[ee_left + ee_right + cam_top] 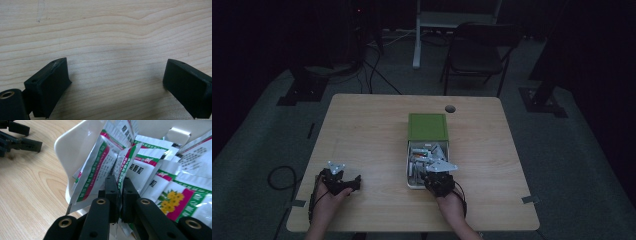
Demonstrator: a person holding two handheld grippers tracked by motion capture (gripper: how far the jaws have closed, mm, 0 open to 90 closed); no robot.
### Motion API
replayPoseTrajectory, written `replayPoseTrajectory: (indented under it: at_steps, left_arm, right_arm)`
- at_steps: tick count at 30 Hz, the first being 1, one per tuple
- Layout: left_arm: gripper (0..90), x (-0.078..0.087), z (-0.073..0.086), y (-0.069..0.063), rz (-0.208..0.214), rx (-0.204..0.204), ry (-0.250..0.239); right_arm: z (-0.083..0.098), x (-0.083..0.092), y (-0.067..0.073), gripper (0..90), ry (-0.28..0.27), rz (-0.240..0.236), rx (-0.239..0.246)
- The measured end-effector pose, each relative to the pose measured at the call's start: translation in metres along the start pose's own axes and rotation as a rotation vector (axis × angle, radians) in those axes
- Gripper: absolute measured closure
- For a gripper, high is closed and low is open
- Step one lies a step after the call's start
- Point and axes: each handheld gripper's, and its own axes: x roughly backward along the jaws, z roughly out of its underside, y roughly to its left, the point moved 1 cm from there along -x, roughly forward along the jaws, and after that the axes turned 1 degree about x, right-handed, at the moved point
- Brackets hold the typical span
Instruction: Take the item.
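Sachet [119, 167] pinched between right gripper [119, 185] fingers, left gripper [116, 80] fingers spread over table [112, 30].

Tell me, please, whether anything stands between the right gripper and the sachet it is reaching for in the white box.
Nothing does: the right gripper is already shut on the edge of one sachet in the white box. Other sachets crowd against it on one side.

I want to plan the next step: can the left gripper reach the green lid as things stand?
Probably yes. The left gripper is open and holds nothing, and bare table lies between it and the green lid. The right gripper is busy with a packet in the white box.
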Motion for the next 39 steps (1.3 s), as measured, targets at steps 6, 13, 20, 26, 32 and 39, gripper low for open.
replayPoseTrajectory:
  at_steps: [6,13,20,26,32,39]
  left_arm:
    - [6.9,0.000,0.000,0.000,0.000,0.000,0.000]
    - [6.9,0.000,0.000,0.000,0.000,-0.002,0.002]
    - [6.9,0.000,0.000,0.000,0.000,-0.001,0.001]
    - [6.9,0.000,0.000,0.000,0.000,-0.002,0.002]
    - [6.9,0.000,0.000,0.000,0.000,-0.002,0.001]
    - [6.9,0.000,0.000,0.000,0.001,-0.002,0.003]
  right_arm:
    - [-0.005,0.011,-0.005,87.3,-0.026,-0.003,-0.009]
    - [-0.015,0.022,-0.012,87.4,-0.063,-0.005,-0.019]
    - [-0.026,0.034,-0.019,87.4,-0.099,-0.015,-0.037]
    - [-0.034,0.043,-0.026,87.4,-0.124,-0.013,-0.041]
    - [-0.038,0.051,-0.033,87.4,-0.140,-0.011,-0.051]
    - [-0.043,0.061,-0.046,87.4,-0.170,-0.008,-0.066]
